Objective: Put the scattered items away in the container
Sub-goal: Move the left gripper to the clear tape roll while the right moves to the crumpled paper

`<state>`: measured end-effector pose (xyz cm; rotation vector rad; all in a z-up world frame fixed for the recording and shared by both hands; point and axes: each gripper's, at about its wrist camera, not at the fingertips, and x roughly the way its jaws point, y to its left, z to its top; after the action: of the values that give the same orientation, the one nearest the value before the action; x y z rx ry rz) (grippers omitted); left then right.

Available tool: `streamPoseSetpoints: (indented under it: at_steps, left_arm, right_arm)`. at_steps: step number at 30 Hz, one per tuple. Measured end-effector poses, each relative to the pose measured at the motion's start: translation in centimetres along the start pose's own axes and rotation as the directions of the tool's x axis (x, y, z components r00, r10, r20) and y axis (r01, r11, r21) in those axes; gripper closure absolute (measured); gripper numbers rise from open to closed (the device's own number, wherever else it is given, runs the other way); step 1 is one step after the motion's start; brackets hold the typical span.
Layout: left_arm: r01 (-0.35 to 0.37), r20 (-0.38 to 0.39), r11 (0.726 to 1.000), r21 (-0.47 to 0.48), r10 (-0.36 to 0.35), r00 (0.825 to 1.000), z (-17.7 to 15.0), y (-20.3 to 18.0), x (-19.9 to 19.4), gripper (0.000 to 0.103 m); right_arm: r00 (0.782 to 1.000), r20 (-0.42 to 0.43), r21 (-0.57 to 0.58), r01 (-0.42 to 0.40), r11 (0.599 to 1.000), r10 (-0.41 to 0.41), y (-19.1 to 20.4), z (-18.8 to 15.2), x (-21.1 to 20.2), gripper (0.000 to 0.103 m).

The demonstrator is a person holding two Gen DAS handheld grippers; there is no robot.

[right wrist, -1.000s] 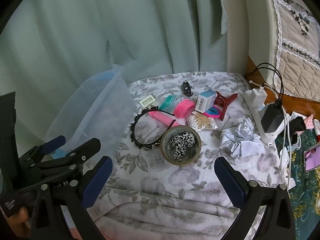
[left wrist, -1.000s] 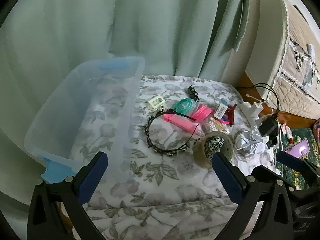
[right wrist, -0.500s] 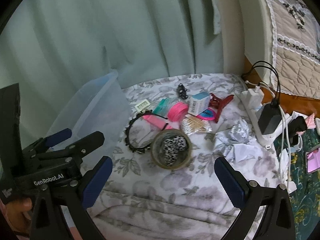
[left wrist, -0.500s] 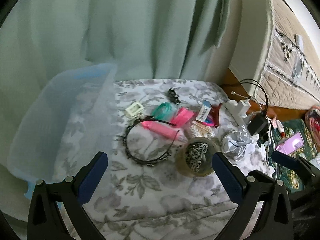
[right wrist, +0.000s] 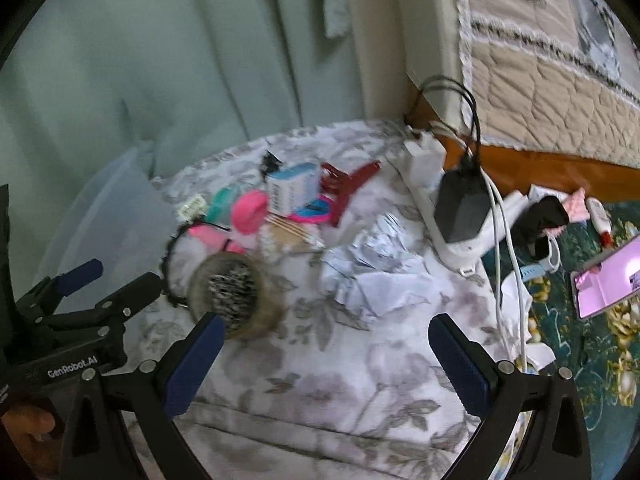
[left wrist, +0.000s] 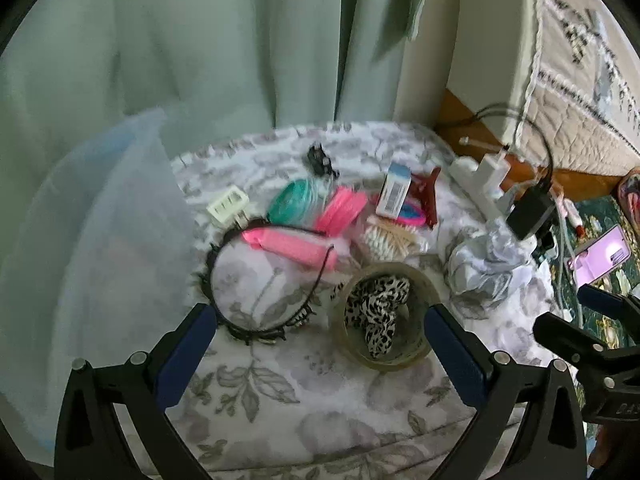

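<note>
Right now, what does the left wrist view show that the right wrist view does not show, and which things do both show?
Only the left wrist view shows the whole black headband and the right gripper at its edge.

Only the right wrist view shows a smartwatch on the green rug, the left gripper, and a thumb holding it.

Both show the clear container, the tape roll with the leopard scrunchie, crumpled paper and a lit phone.

a clear plastic bin [left wrist: 100, 216] sits on the left of the flowery bed. beside it lie a black headband [left wrist: 256, 320], a pink comb [left wrist: 292, 246], and a tape roll [left wrist: 384, 354] with a spotted scrunchie [left wrist: 376, 312] inside.
</note>
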<state>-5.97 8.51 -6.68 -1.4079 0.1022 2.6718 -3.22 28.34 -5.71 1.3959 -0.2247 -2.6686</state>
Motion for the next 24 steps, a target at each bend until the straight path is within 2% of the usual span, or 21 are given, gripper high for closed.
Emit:
streamPoseSetpoints:
  at_steps: [6, 11, 15, 18, 20, 24]
  left_arm:
    - [-0.003, -0.094, 0.998, -0.059, -0.002, 0.996, -0.4, 0.6, 3.6, 0.000]
    - [-0.036, -0.117, 0.998, -0.052, 0.030, 0.993, -0.2, 0.5, 5.4, 0.000]
    - [-0.030, -0.117, 0.998, -0.047, 0.024, 0.993, 0.0, 0.5, 6.0, 0.002]
    - [-0.018, -0.122, 0.999, -0.041, 0.012, 0.992, 0.2, 0.6, 6.5, 0.009]
    - [-0.004, -0.131, 0.999, -0.049, -0.003, 0.991, 0.4, 0.9, 6.8, 0.022]
    - [0.049, -0.150, 0.996, -0.069, -0.059, 0.987, 0.8, 1.5, 7.2, 0.037]
  right_arm:
    - [0.998, -0.052, 0.002, 0.027, 1.000, -0.027, -1.2, 0.0, 2.5, 0.000]
    - [0.993, -0.098, 0.035, 0.066, 0.997, -0.062, -2.6, 0.6, 4.5, 0.002]
    - [0.991, -0.111, 0.024, 0.078, 0.997, -0.075, -3.1, 1.3, 5.7, 0.004]
    - [0.990, -0.125, 0.021, 0.071, 0.997, -0.067, -3.2, 1.8, 6.8, 0.006]
    - [0.989, -0.136, 0.024, 0.068, 0.997, -0.064, -3.2, 2.1, 7.7, 0.007]
    - [0.981, -0.180, 0.055, 0.076, 0.996, -0.065, -3.7, 2.5, 9.7, 0.010]
